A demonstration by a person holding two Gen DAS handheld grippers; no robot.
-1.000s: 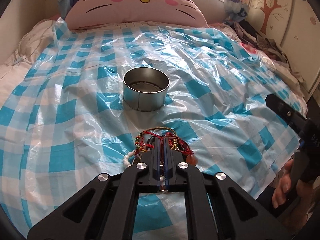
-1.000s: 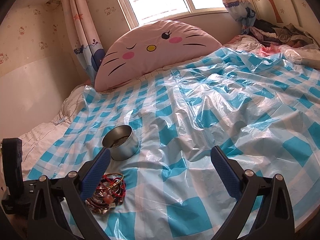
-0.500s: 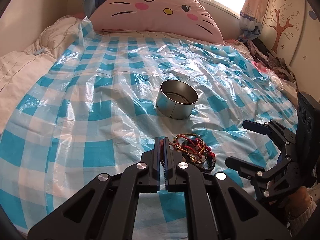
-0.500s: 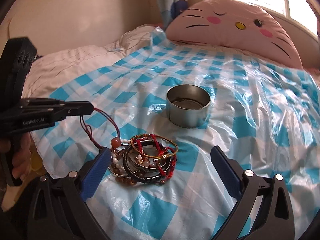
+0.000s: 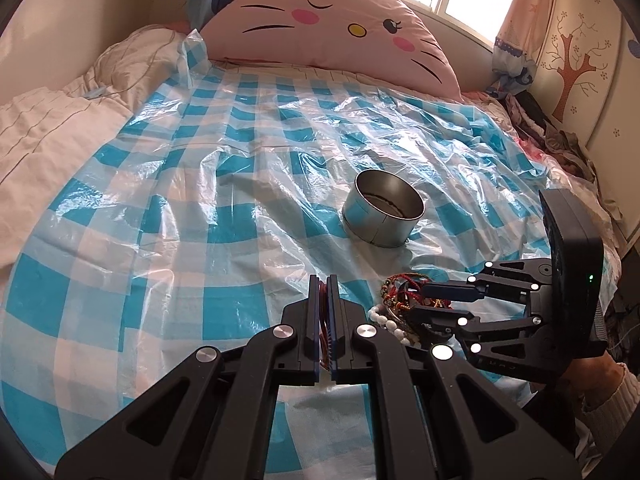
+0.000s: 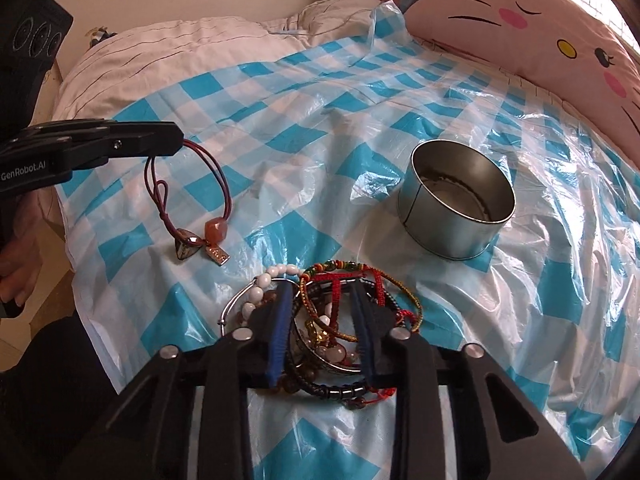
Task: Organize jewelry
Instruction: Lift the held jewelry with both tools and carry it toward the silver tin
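1. While the right claw (image 6: 320,312) closes around the bracelet pile (image 6: 324,320) at lower centre, the tin (image 6: 456,204) sits upper right.
2. Left claw (image 6: 176,144), clamped on the cord bracelet (image 6: 192,200), mid-left.

A child's bedroom at home — a bed (image 5: 60,128) under checked plastic. A pink cat-face cushion (image 5: 332,28), curtains (image 5: 516,36) by the window.

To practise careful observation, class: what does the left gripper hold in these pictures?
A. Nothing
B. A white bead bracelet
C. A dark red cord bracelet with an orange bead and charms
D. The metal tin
C: in the right wrist view the left gripper is shut on the cord bracelet, which dangles clear of the jewelry pile.
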